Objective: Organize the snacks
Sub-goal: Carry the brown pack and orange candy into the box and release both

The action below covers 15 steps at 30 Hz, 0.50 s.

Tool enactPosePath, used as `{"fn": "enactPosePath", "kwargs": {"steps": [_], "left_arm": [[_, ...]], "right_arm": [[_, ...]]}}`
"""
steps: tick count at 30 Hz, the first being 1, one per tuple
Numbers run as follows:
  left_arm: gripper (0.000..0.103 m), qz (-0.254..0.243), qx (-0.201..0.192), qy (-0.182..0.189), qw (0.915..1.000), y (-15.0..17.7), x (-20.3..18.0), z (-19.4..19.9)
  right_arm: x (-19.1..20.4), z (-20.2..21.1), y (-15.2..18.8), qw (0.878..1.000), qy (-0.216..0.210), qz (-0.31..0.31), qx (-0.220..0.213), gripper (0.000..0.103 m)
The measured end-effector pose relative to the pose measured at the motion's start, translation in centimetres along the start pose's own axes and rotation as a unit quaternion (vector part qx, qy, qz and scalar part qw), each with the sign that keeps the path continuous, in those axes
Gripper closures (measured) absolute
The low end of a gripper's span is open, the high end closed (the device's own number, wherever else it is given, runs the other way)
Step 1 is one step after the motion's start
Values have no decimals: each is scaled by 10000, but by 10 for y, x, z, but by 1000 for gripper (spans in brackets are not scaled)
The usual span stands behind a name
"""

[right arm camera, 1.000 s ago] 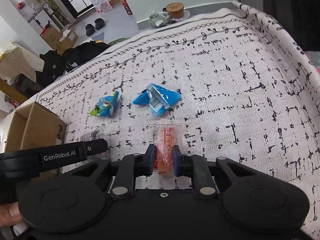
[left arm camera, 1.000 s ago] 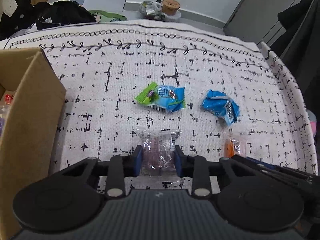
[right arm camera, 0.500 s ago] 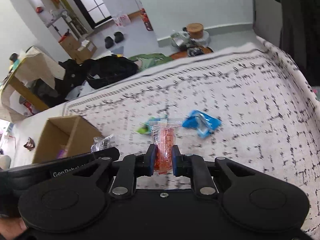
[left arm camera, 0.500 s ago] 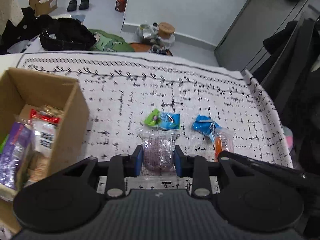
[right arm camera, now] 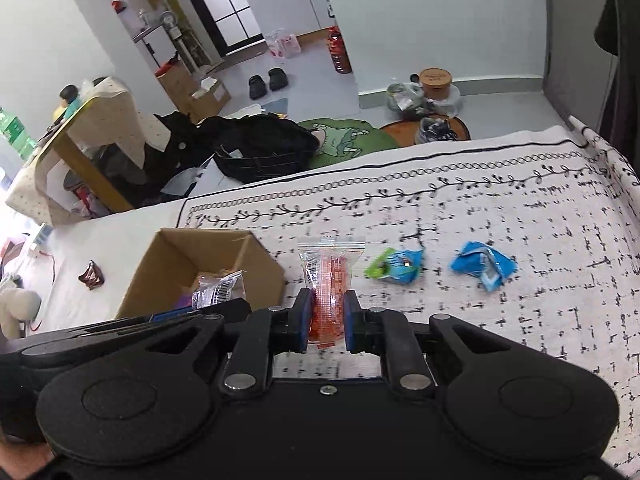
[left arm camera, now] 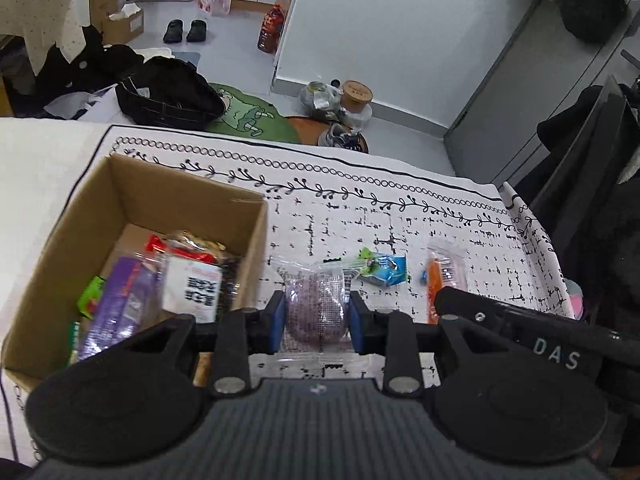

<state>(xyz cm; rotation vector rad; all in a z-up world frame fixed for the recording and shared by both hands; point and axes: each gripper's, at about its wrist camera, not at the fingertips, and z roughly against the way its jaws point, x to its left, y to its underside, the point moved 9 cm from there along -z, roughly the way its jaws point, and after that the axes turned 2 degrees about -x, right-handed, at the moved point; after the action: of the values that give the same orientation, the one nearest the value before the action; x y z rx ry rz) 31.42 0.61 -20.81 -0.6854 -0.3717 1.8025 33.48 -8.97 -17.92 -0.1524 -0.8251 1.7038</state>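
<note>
My left gripper (left arm camera: 317,322) is shut on a clear packet with a round purple snack (left arm camera: 315,304), held up above the patterned cloth. My right gripper (right arm camera: 327,320) is shut on a clear packet of orange snack (right arm camera: 329,280), also lifted; the same orange packet (left arm camera: 442,276) shows in the left wrist view. An open cardboard box (left arm camera: 120,216) with several snack packs inside stands to the left, also visible as the box (right arm camera: 168,264) in the right wrist view. A green-blue packet (right arm camera: 394,266) and a blue packet (right arm camera: 482,266) lie on the cloth.
The black-and-white patterned cloth (right arm camera: 500,208) covers the table; its far edge drops to a floor with a black bag (left arm camera: 168,94), a green mat and jars. Dark clothing hangs at the right. A small brown object (right arm camera: 91,276) lies left of the box.
Both grippers have risen off the cloth with their packets and swung left, so the open box and its contents have come into view.
</note>
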Motion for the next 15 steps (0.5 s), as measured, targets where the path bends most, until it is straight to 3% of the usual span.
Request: {"fn": "enactPosePath", "kwargs": {"steps": [15], "left_arm": [[72,-26,-334,-63,9994,-22,42,38]], "right_arm": [[59,-3,-6,9996,-152,195,-123,87]]}}
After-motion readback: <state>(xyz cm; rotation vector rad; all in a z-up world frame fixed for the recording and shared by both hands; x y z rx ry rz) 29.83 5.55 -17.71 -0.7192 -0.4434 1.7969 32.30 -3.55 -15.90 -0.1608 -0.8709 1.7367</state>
